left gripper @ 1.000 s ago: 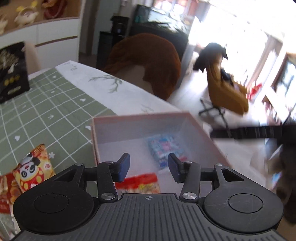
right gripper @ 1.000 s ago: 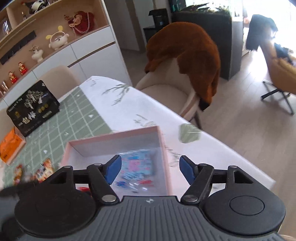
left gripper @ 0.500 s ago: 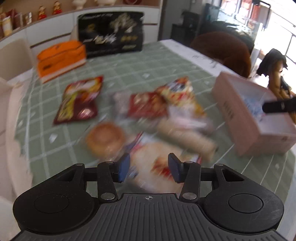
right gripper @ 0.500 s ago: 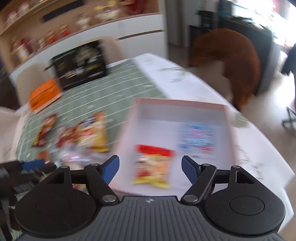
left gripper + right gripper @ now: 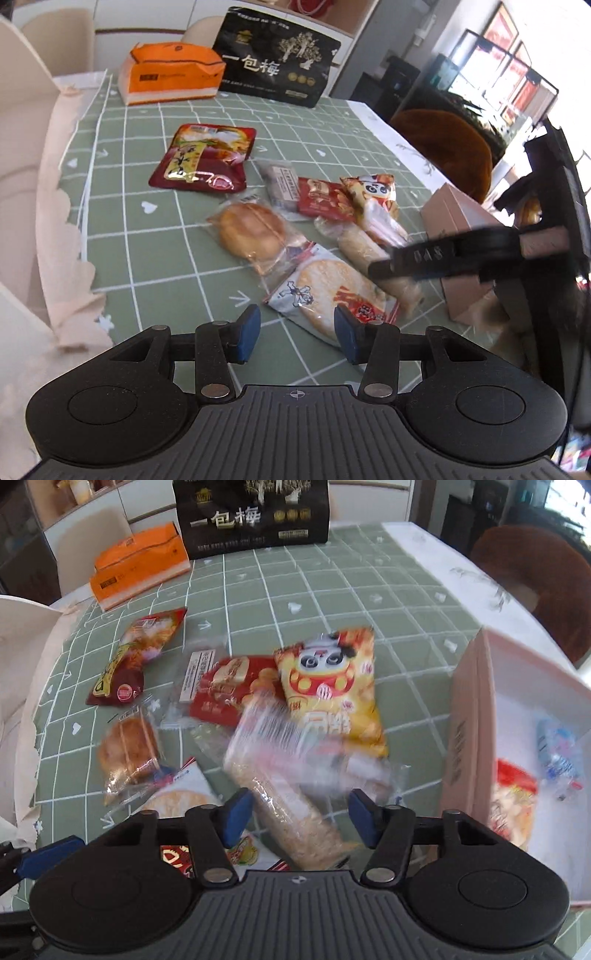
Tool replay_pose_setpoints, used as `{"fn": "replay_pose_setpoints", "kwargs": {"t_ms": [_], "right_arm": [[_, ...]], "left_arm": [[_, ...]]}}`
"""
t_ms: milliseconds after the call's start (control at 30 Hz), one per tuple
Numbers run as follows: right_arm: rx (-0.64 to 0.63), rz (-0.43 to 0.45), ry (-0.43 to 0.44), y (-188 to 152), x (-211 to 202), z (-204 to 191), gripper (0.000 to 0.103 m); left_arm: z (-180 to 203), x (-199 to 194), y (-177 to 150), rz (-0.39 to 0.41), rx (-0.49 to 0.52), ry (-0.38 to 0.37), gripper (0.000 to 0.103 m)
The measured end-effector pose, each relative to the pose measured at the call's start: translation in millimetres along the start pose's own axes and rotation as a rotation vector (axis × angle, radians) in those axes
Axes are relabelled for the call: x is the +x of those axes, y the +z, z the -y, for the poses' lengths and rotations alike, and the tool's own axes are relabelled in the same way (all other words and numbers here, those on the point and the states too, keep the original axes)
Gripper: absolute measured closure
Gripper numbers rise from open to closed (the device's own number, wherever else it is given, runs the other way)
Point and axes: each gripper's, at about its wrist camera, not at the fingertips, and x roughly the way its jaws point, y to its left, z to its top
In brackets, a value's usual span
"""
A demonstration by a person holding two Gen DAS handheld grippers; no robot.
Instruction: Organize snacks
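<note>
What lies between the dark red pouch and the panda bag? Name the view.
A grey packet and a red packet, overlapping, between pouch and panda bag; clearest in the left wrist view.

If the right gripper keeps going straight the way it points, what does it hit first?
Most likely the long oat bar in clear wrap, lying between the closing right gripper jaws; depth is blurred.

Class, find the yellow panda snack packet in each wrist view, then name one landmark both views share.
Left wrist view: the panda snack packet lies right of centre, in the snack cluster, just left of the pink box.
Right wrist view: the packet lies at centre, above the blurred clear wrapper.
Shared landmark: the black bag with gold print at the table's far end.
</note>
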Motion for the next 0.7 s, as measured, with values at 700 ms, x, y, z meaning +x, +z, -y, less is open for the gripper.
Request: {"fn": "replay_pose_setpoints", "kwargs": {"t_ms": [700], "right_arm": [[0.091,0.008,-0.072,-159,-81,57,0.053]], "left_arm": [[81,40,2,-0.044,0.329,0.149,0.050]]}}
